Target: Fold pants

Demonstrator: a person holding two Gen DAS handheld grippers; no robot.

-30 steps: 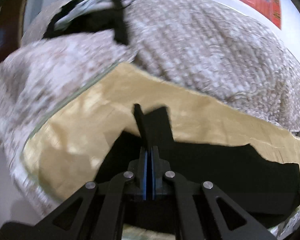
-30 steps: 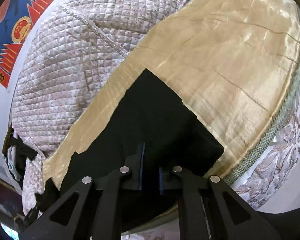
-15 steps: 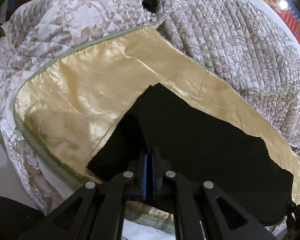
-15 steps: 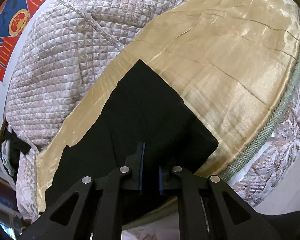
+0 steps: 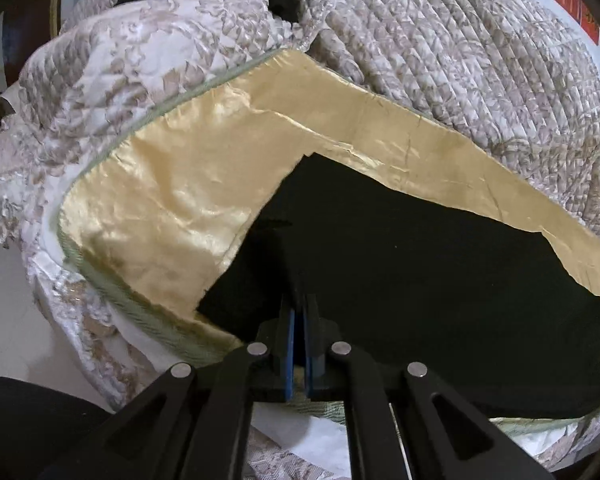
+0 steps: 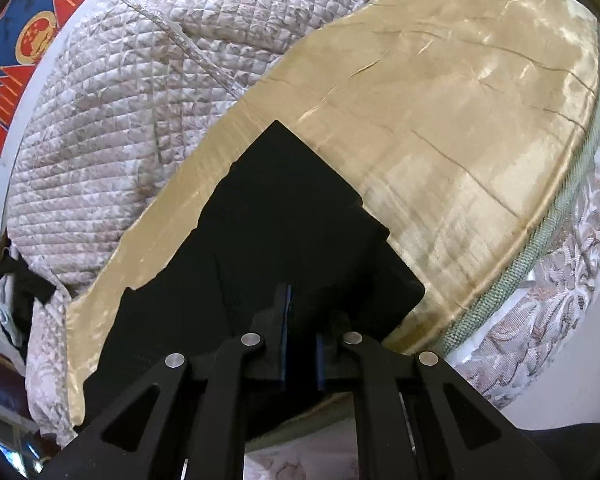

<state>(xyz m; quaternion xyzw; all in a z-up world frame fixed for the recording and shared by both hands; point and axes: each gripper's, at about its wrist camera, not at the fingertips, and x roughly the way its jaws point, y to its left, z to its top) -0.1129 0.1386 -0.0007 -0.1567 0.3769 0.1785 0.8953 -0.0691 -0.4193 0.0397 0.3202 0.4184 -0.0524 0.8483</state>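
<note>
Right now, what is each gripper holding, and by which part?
The left gripper is shut on the black pants' near edge. The right gripper grips the same pants at their near edge, jaws slightly apart.

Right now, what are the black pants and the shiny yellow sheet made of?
The black pants look like soft, matte woven cloth: no shine, limp edges. The yellow sheet looks like satin, maybe silk or polyester: glossy highlights and fine creases. The quilt behind looks padded, with stitched squares.

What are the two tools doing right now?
Left tool: closed, pinching the black fabric pants.
Right tool: slightly apart, grip on pants cannot be told.
</note>
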